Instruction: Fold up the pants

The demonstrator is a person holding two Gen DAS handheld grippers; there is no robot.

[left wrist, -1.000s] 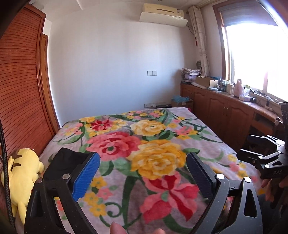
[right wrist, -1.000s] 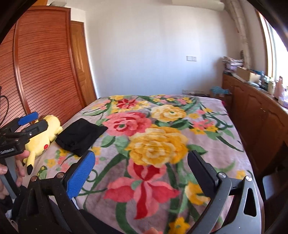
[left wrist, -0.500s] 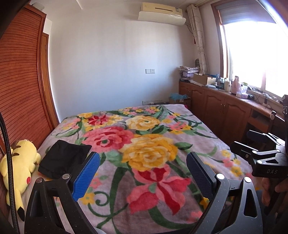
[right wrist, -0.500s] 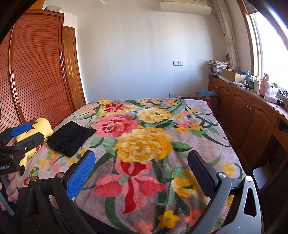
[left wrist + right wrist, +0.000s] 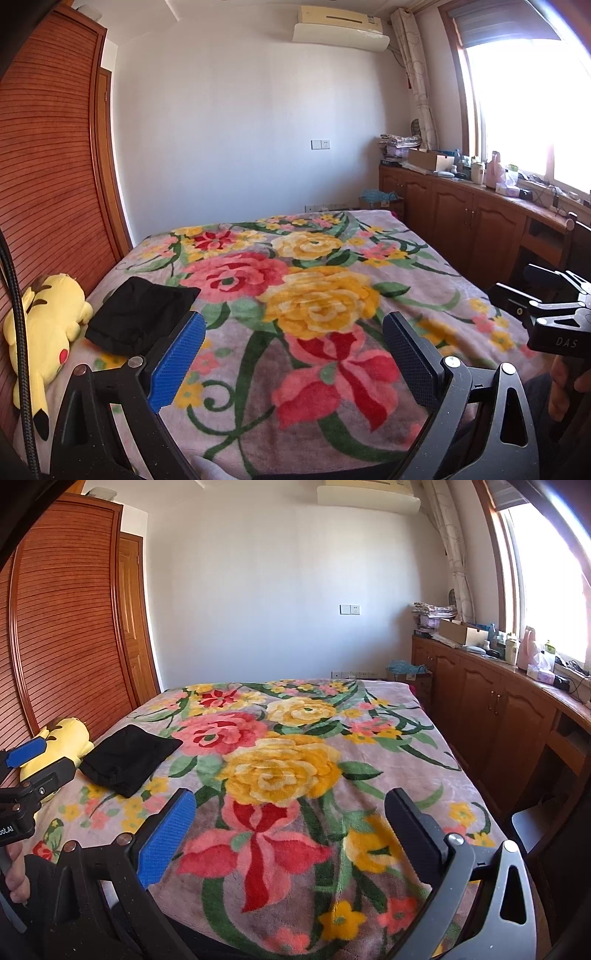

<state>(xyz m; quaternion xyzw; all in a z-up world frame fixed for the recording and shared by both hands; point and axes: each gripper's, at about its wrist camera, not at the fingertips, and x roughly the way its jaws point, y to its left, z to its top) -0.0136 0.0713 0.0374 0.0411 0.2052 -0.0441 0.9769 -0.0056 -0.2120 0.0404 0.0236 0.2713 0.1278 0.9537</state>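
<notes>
Seen from both wrist cameras above the near edge of a bed (image 5: pixel 424 254) spread with a pink plush blanket (image 5: pixel 332 369) patterned in large red, pink and yellow flowers; left gripper (image 5: pixel 293 354) held over the blanket, jaws spread wide, nothing between the blue pad (image 5: pixel 177 360) and the black pad (image 5: pixel 410 360); right gripper (image 5: pixel 291 830) likewise spread wide and empty, above the near part of the blanket; folded black pants (image 5: pixel 142 317) lying flat as a compact rectangle near the bed's left edge, well apart from both grippers (shown also in the right wrist view (image 5: pixel 127 758)); just beside the pants, a yellow plush toy (image 5: pixel 42 332) on its side against the slatted wooden wardrobe (image 5: pixel 48 184); fingers of a hand (image 5: pixel 14 871) around the left gripper's handle at the frame edge; wooden cabinets (image 5: pixel 491 709) with a cluttered top along the right wall under a bright window (image 5: pixel 524 92); white air conditioner (image 5: pixel 341 26) high on the far wall.
</notes>
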